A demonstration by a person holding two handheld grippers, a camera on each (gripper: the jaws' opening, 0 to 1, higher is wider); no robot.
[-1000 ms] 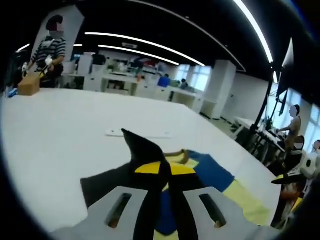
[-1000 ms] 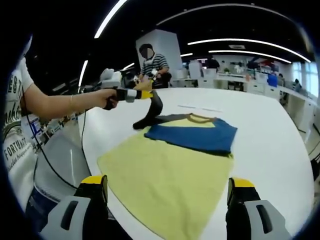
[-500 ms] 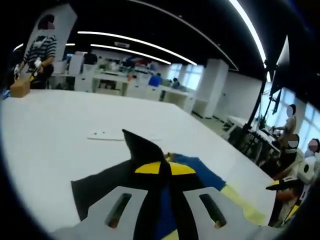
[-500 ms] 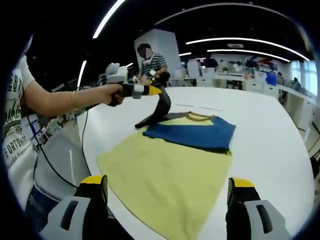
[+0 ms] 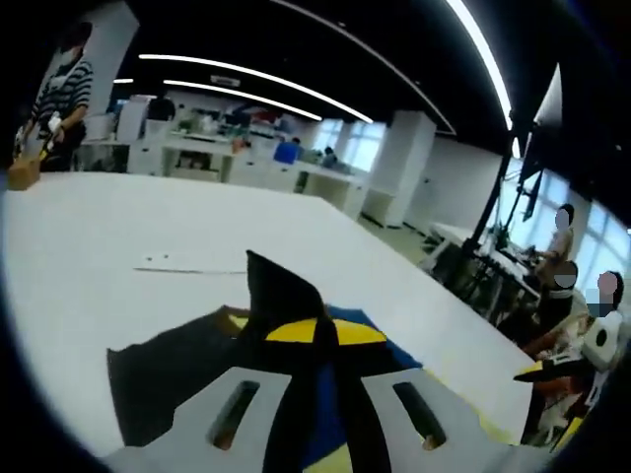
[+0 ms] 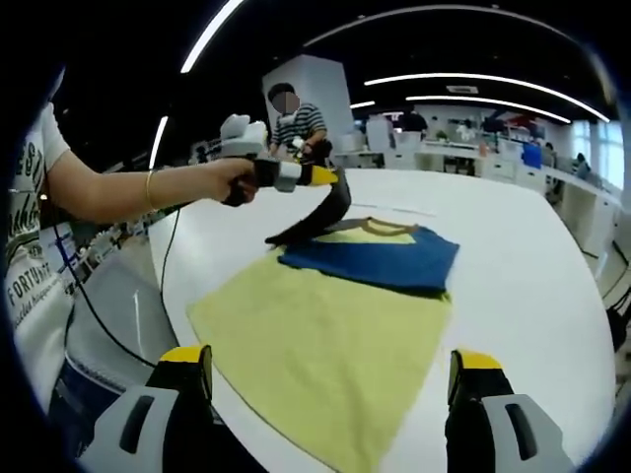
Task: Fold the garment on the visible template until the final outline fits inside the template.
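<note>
Right gripper view: left gripper [image 6: 330, 177] pinches the black sleeve [image 6: 317, 216] above the shirt [image 6: 325, 335]; right gripper [image 6: 330, 389], jaws wide and empty, sits near the hem.

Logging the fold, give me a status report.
Left gripper shut on black sleeve, lifted. Right gripper open, empty. T-shirt flat on white table. Nothing in the way.
</note>
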